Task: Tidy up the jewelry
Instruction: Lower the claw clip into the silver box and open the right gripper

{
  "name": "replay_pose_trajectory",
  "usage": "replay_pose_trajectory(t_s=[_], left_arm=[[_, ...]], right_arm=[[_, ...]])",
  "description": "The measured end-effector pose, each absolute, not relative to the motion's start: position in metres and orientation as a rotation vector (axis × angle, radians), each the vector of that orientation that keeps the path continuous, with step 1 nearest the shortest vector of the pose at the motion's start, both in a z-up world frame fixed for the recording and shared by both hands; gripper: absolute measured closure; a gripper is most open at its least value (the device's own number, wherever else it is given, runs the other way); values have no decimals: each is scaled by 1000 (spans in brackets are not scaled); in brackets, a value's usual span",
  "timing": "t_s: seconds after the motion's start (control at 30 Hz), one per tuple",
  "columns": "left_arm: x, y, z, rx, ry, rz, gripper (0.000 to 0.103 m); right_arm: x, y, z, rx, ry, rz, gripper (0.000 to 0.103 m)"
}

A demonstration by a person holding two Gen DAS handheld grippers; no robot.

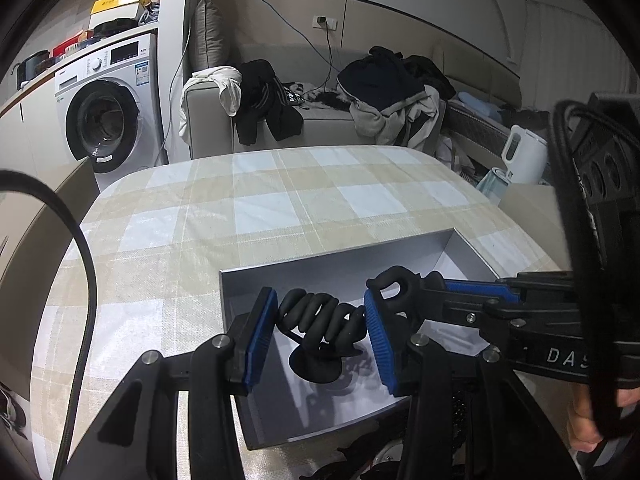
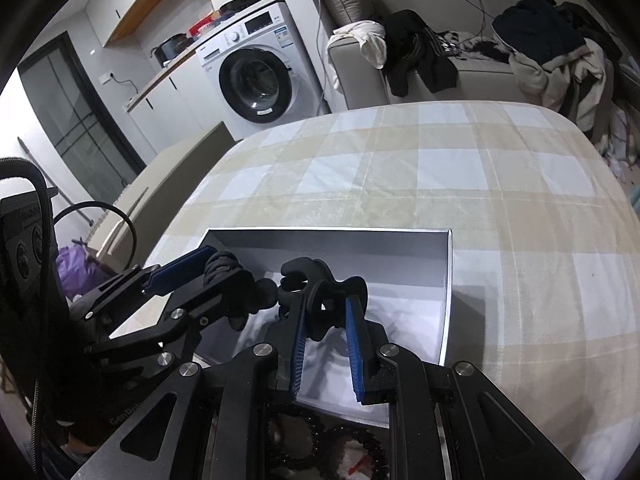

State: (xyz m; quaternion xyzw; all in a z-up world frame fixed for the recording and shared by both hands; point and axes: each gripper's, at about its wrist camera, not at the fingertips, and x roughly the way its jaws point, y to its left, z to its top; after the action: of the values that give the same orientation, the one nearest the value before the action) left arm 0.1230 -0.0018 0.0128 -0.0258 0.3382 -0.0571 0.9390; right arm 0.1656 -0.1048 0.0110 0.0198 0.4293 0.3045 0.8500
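A black rubbery coiled stand (image 1: 320,314) with a round foot (image 1: 316,366) hangs over the open grey-white box (image 1: 340,258). My left gripper (image 1: 320,308) is shut on the coil, one blue pad against each end. My right gripper (image 1: 472,294) reaches in from the right and holds the stand's looped end (image 1: 394,284). In the right wrist view, the right gripper (image 2: 326,306) is shut on that black loop (image 2: 326,300) above the box (image 2: 328,248). The left gripper (image 2: 208,268) comes in from the left, clamped on the coil (image 2: 230,270). Dark beads (image 2: 360,446) lie below the right gripper.
The box sits near the front edge of a table with a beige checked cloth (image 1: 280,196). Beyond it stand a sofa piled with clothes (image 1: 360,92), a washing machine (image 1: 104,108) at the left and a white kettle (image 1: 524,152) at the right. A hand (image 1: 588,420) shows at the lower right.
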Motion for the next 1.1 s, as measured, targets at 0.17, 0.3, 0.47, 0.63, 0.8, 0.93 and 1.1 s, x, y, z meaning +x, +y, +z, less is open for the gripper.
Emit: replay_pose_trajectory(t_s=[0.17,0.3,0.47,0.63,0.8,0.93,1.1], left_arm=[[124,-4,10,-44,704,-118,64],[123,-5,10,-40,711,-122,64],[125,-6,11,-33,713,-124,64],[126,-5,11,-35,717,-130,64],[126,-4,11,-37,720,-134,64],[126,-4,11,-34,720,-134,64],[126,-6,9,-25,722,-133,64]], right_arm=[[164,-101,10,0,907,628,85],[164,-98,10,-33,913,607,85],[166,-98,10,-44,924,599,85],[166,-97,10,-48,927,594,85],[167,-98,10,-49,930,588,85],[167,-98,10,-49,931,586,85],[168,-97,9,-58,933,583,85]])
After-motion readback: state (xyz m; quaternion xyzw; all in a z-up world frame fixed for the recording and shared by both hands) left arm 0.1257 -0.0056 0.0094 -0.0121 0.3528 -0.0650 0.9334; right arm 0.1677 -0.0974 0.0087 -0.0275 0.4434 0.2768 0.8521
